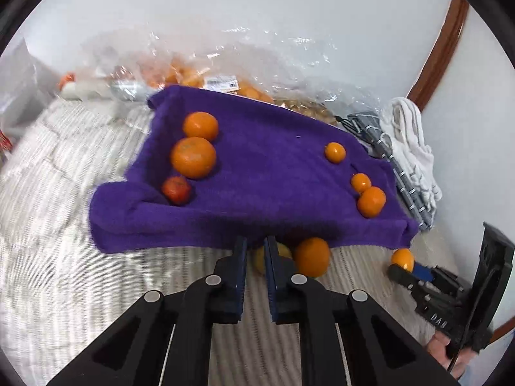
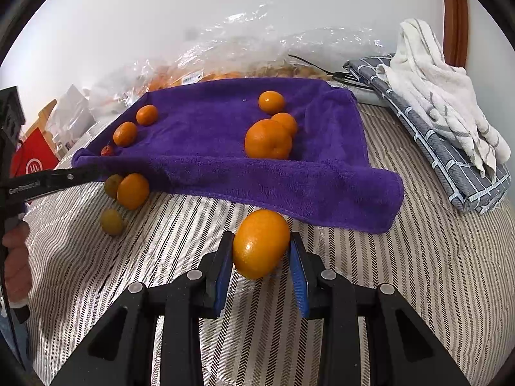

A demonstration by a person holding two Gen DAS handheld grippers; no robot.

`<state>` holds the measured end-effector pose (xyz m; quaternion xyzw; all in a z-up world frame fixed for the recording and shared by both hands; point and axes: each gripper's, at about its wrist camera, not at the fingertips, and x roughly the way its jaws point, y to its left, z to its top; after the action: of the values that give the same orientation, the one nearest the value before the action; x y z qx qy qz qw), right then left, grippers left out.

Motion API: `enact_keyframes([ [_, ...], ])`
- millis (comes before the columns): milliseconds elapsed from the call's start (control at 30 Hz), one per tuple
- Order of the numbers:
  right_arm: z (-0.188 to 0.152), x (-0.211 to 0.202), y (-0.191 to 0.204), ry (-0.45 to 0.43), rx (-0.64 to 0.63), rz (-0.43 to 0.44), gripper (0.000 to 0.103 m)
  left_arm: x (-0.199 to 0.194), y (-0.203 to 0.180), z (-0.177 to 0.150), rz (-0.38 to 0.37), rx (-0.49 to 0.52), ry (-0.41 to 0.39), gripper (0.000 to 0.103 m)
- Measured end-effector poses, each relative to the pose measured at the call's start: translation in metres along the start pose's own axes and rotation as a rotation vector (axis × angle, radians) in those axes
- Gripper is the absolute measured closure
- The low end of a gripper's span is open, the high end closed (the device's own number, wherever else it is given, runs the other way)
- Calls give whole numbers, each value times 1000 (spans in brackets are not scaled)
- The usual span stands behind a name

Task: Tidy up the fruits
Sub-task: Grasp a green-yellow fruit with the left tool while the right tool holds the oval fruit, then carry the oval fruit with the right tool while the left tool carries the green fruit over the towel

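Note:
A purple towel (image 1: 267, 173) (image 2: 225, 148) lies on the striped bed cover with several oranges on it: two oranges and a small red fruit (image 1: 176, 189) at its left, three smaller oranges at its right (image 1: 370, 201). My left gripper (image 1: 256, 244) is nearly shut and empty at the towel's near edge, beside a yellowish fruit (image 1: 285, 251) and an orange (image 1: 311, 256). My right gripper (image 2: 261, 241) has its jaws around an orange (image 2: 260, 243) on the cover; the left pad touches it, the right pad stands slightly off. It also shows in the left wrist view (image 1: 402, 259).
Clear plastic bags of fruit (image 2: 225, 61) lie behind the towel by the white wall. Folded grey and white cloths (image 2: 444, 119) lie at the right. Two greenish fruits (image 2: 111, 222) lie on the cover at the left. A red box (image 2: 32, 160) stands far left.

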<state>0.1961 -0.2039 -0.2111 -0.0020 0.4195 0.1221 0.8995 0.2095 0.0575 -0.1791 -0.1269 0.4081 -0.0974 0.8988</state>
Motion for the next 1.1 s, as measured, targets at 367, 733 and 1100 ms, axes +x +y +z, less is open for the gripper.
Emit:
enact_keyframes([
  [367,1,2,-1,8,-2,5,70,22,-22,-13,-77,63,90,76],
  [733,0,1,-2,3,12,6,70,1,-7,-18,8,80,-40,78],
  [1100,-2,-11,-8,-64,56,39,70,-12,8,-19,-38,-1,-135,78],
])
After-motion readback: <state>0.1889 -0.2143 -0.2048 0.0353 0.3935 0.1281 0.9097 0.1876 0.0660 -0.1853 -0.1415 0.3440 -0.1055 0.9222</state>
